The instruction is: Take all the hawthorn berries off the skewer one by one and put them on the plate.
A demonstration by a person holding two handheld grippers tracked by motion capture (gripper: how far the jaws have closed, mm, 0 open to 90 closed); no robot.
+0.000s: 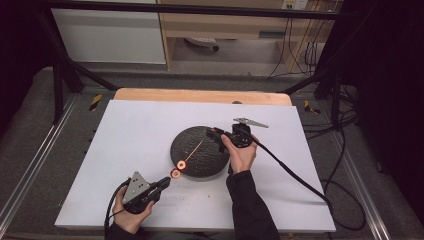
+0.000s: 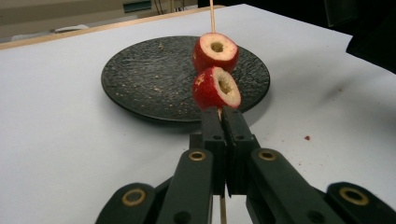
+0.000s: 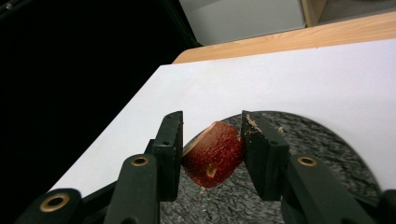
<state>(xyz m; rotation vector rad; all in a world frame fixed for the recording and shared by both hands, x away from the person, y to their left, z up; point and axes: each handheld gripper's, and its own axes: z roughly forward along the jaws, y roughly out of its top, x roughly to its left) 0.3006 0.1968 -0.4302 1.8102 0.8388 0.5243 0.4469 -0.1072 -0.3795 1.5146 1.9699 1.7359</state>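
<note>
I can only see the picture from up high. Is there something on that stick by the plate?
Observer: Yes. In the left gripper view, two red fruit pieces with hollow middles are threaded on the stick.
Child: Who is holding the stick?
Observer: The left tongs are shut on its near end, just below the lower fruit piece.
Child: And the other tongs, over the plate? Are they holding anything?
Observer: The right tongs have another red fruit piece between the jaws, above the dark plate.
Child: Is the plate clean?
Observer: No, pale crumbs are scattered on it in the left gripper view.
</note>
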